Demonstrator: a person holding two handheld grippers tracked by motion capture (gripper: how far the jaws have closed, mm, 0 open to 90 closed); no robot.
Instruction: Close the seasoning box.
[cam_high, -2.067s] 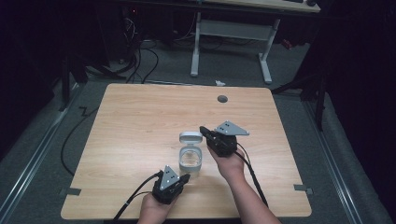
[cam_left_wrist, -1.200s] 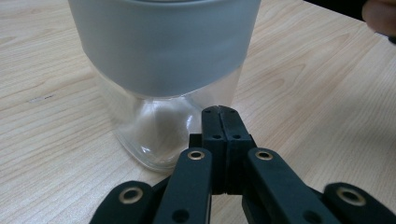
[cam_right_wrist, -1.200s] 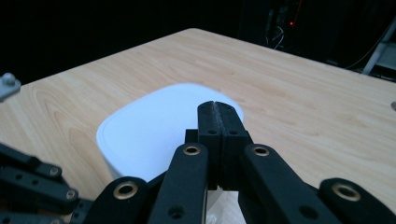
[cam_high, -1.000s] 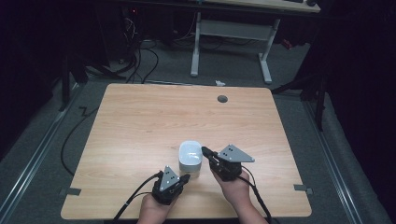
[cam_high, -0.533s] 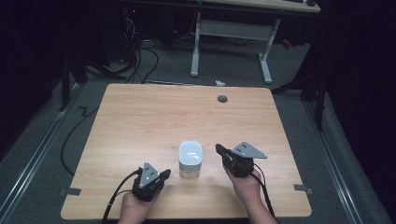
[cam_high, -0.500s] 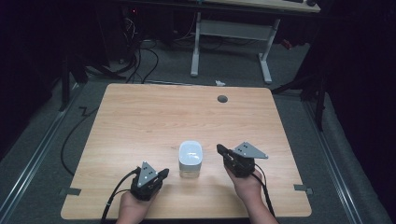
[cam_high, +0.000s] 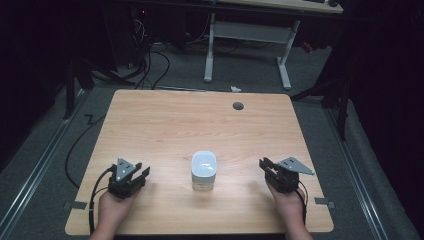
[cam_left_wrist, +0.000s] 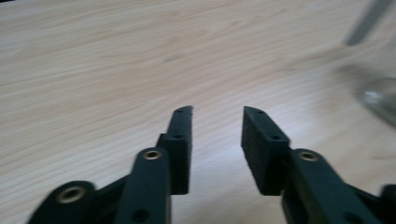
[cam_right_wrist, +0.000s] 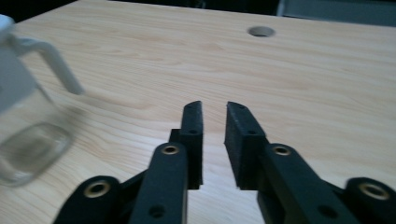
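Observation:
A small clear container with a white lid (cam_high: 204, 170) stands upright near the middle of the wooden table's (cam_high: 165, 125) front half. My left gripper (cam_high: 144, 172) rests low on the table to its left, well apart from it, jaws open and empty. My right gripper (cam_high: 265, 164) sits to the container's right, also apart, with a narrow gap between its jaws and nothing in it. In the right gripper view the container (cam_right_wrist: 23, 116) shows at the far left, with a white handle-like bar, beyond my right gripper (cam_right_wrist: 215, 105). The left gripper view shows my left gripper (cam_left_wrist: 217, 109) and blurred glass (cam_left_wrist: 380, 95) at the right edge.
A round cable hole (cam_high: 238, 105) lies near the table's far edge, and it appears again in the right gripper view (cam_right_wrist: 261, 31). A white desk frame (cam_high: 245, 30) and floor cables (cam_high: 150, 55) stand beyond the table. Black cables trail off the front edge from both grippers.
My right gripper let go of the container and drew away to the right. My left gripper slid left. The container stands a little nearer the front edge than at first.

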